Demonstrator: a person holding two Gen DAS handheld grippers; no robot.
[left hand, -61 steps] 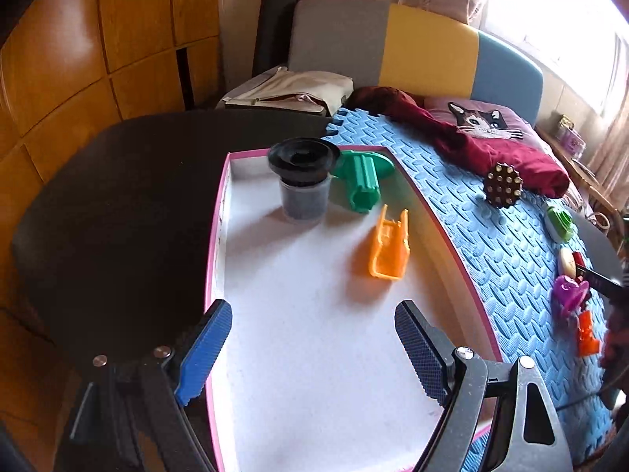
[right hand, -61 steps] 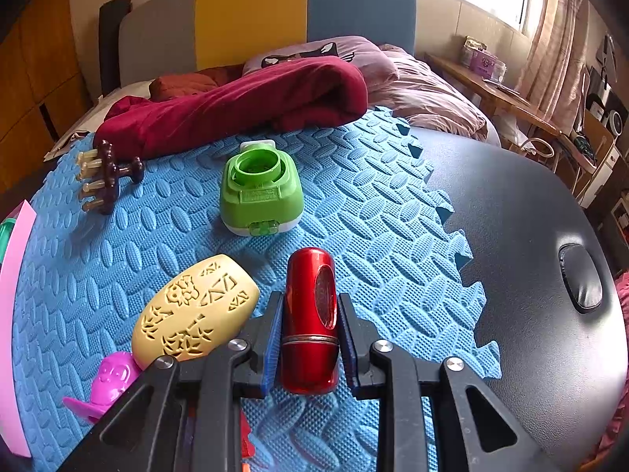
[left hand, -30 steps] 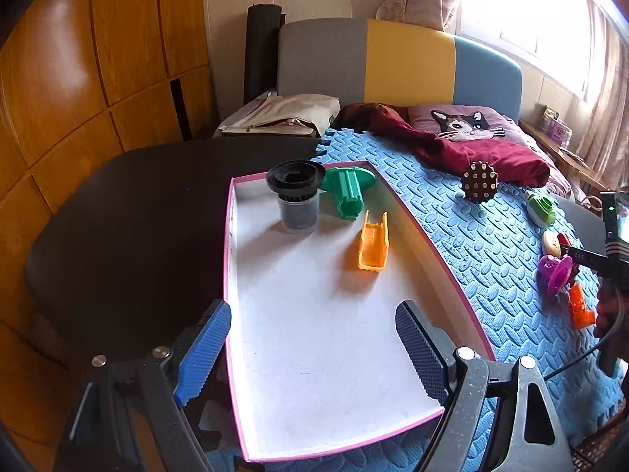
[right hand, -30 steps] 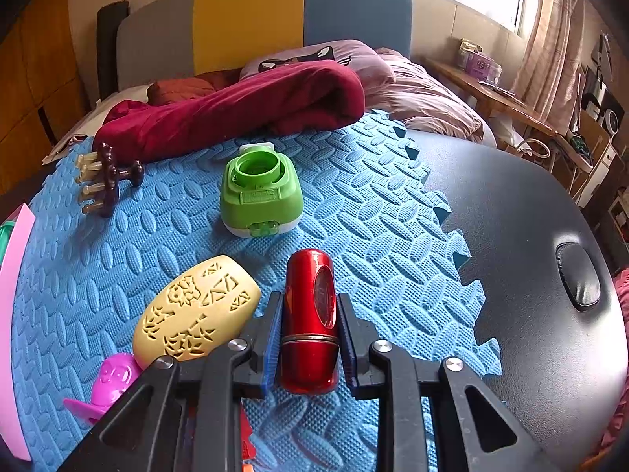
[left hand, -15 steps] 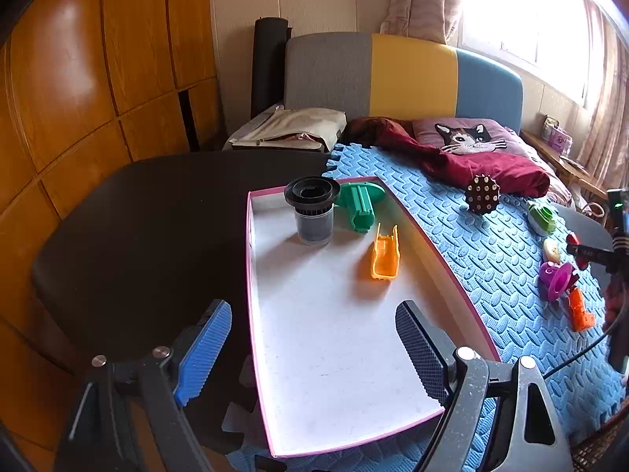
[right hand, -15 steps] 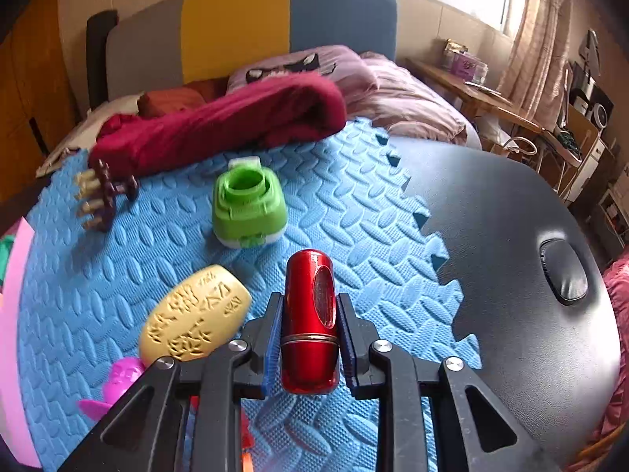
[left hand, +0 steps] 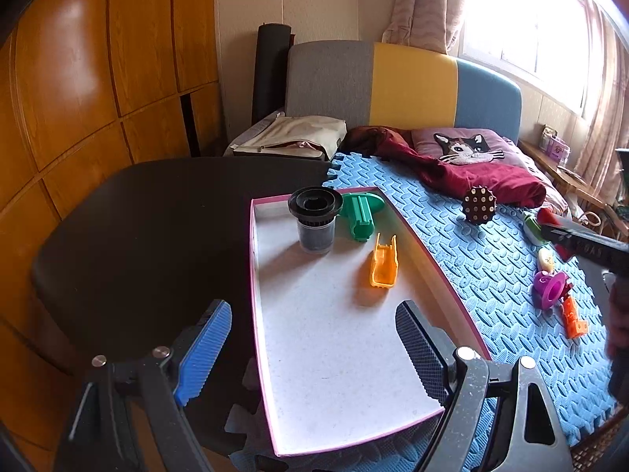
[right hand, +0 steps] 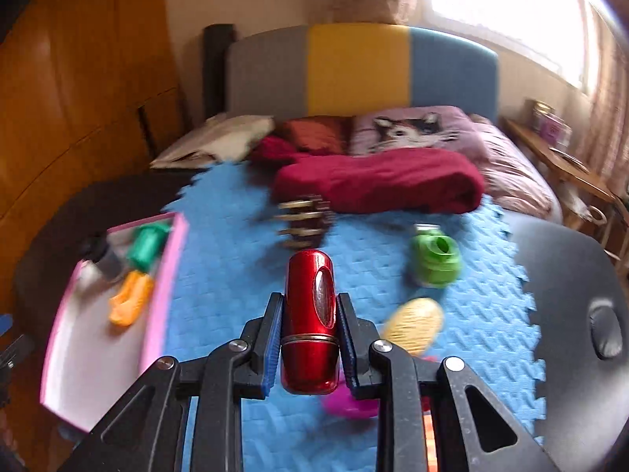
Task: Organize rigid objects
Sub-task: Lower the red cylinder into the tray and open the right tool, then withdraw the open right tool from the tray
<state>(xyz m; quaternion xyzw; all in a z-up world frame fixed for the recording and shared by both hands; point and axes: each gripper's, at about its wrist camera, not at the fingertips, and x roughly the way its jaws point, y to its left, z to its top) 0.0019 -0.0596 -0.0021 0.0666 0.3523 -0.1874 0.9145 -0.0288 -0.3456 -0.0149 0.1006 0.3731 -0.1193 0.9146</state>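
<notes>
Glossy red metal cylinder with an oval window (right hand: 311,318) clamped between the right gripper (right hand: 310,338) pads, one pad on each flank, rounded nose poking forward past the fingertips, butt end back near the hinge. It looks lifted clear of the blue interlocking foam mat (right hand: 236,275); right view is motion-blurred so exact clearance not readable. In the left view the cylinder is only a red sliver at the far right edge

Step in hand, as judged: carry phase, red cylinder in transit toward the shallow pink-rimmed white tray (left hand: 257,275). Tray sits to the left of the held cylinder in the right view, well apart. Next move calls for swinging left over the pink rim, lowering onto bare white floor in the near half of the tray, then parting the pads

Tray already holds a black ribbed cup with a wide collar (left hand: 315,218), upright at the far end; a green plastic flanged piece (left hand: 359,216) lying just beside it; an orange plastic clip (left hand: 383,263) lying nearer, apart from both

Left gripper (left hand: 314,348) hangs over the near tray end, pads wide apart, holding nothing

Loose on the mat: green round plastic dispenser (right hand: 434,261), cream perforated oval (right hand: 412,324), brown studded massager (right hand: 304,220), purple plastic funnel-shaped toy (left hand: 548,289), small orange block (left hand: 572,320)
</notes>
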